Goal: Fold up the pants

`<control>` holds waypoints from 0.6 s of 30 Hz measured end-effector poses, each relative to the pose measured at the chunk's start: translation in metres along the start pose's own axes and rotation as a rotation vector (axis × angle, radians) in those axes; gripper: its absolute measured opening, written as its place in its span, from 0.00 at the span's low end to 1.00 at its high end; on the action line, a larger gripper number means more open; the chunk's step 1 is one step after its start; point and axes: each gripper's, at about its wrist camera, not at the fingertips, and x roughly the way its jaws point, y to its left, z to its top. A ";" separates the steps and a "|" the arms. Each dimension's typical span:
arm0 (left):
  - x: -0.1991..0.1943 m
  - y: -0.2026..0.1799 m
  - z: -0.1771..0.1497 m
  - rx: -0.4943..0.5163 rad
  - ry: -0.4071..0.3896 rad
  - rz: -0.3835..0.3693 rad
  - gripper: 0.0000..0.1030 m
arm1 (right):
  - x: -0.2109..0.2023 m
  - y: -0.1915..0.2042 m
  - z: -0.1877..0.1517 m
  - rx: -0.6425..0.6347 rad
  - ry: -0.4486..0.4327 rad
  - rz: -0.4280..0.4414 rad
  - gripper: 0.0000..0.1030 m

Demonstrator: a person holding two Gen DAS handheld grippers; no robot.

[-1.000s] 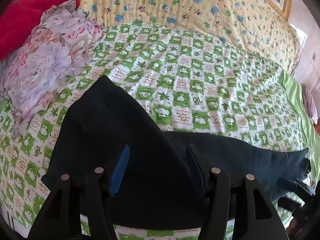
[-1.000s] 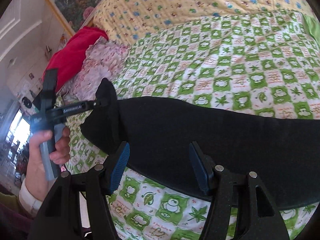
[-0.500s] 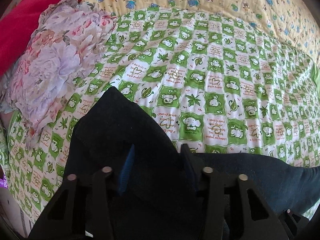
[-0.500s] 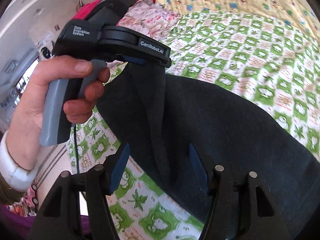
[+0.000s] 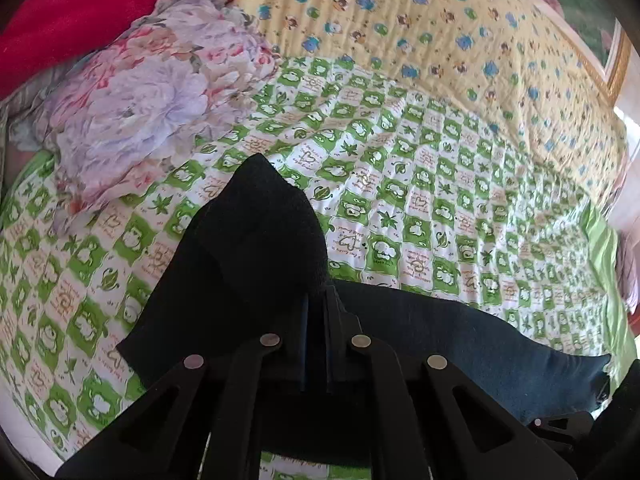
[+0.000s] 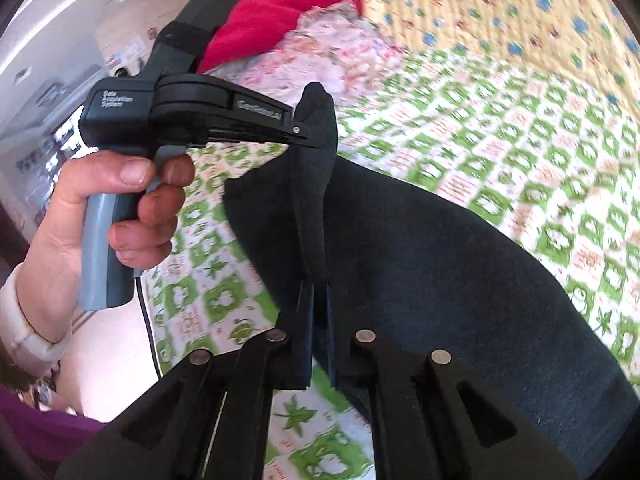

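Dark, soft knit pants [image 5: 460, 344] lie stretched across the green-and-white checked bed quilt [image 5: 420, 208], one end lifted in a peak. Both tools pinch that end: the left hand-held gripper [image 5: 316, 316] has its jaws together on a bunched fold of the cloth, and the right hand-held gripper [image 6: 316, 304] is clamped on the edge just beside it. The fabric looks light, limp and thick enough not to slip; it will likely sag and drape wherever unsupported. Corners and hems seem the best holds, kept taut between the two grips.
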 end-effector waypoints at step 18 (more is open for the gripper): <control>-0.014 0.082 -0.077 -0.237 0.025 -0.105 0.04 | 0.009 0.031 -0.016 -0.124 0.097 -0.033 0.06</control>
